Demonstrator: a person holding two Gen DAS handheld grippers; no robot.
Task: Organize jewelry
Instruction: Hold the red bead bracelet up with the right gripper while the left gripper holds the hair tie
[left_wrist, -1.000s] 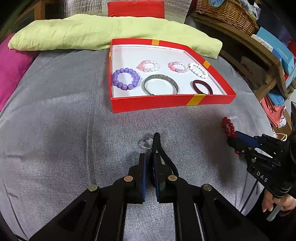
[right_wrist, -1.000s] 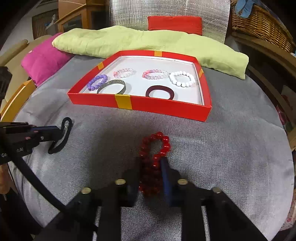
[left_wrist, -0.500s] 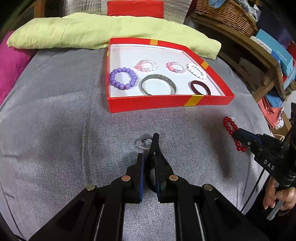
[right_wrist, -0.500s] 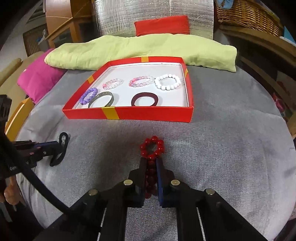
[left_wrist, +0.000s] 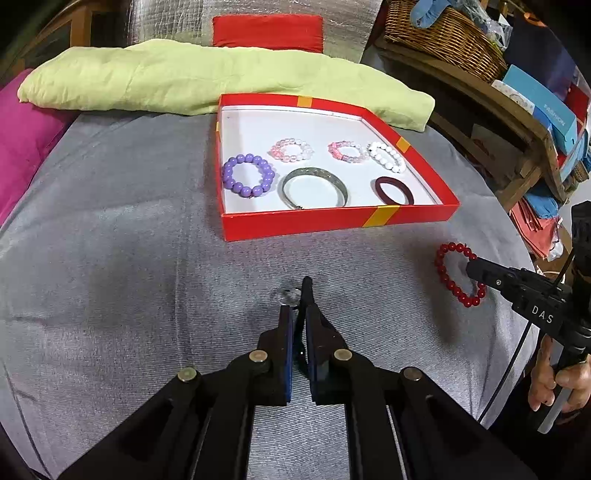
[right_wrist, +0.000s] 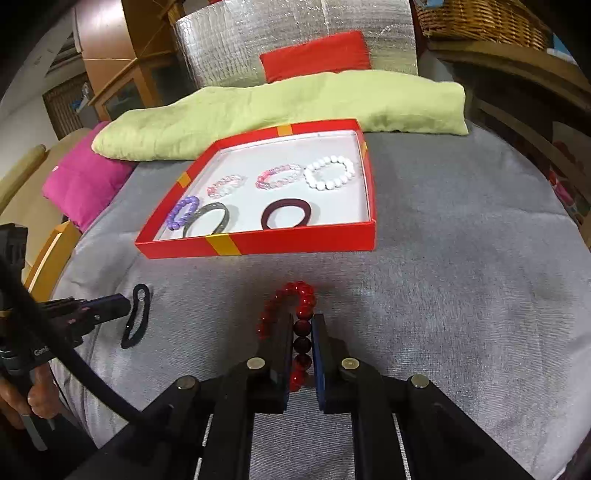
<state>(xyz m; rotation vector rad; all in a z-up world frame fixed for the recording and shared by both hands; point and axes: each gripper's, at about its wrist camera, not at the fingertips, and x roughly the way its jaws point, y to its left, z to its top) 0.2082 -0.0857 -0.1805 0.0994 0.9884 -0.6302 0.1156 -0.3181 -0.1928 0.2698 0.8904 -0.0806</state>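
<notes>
A red jewelry box (left_wrist: 406, 214) (right_wrist: 295, 245) with a white floor sits on the grey cloth and holds several bracelets: purple beads (left_wrist: 248, 175), a silver bangle (left_wrist: 314, 186), a dark red ring (left_wrist: 393, 190), white beads (right_wrist: 330, 172), pink beads. My left gripper (left_wrist: 299, 314) is shut on a black bracelet (left_wrist: 306, 291) (right_wrist: 136, 315), edge-on, in front of the box. A small clear ring (left_wrist: 290, 295) lies at its tip. My right gripper (right_wrist: 301, 325) is shut on a red bead bracelet (right_wrist: 295, 299) (left_wrist: 456, 273), to the right of the left gripper.
A lime green cushion (left_wrist: 184, 77) lies behind the box, a magenta cushion (right_wrist: 85, 177) at the left, a red one (left_wrist: 267, 31) at the back. A wooden shelf with a wicker basket (left_wrist: 443, 37) stands to the right. The cloth edge curves off near my hands.
The right gripper closed on the red bead bracelet and lifted it, swinging left toward the box. The left gripper stayed shut on the black bracelet and rose slightly.
</notes>
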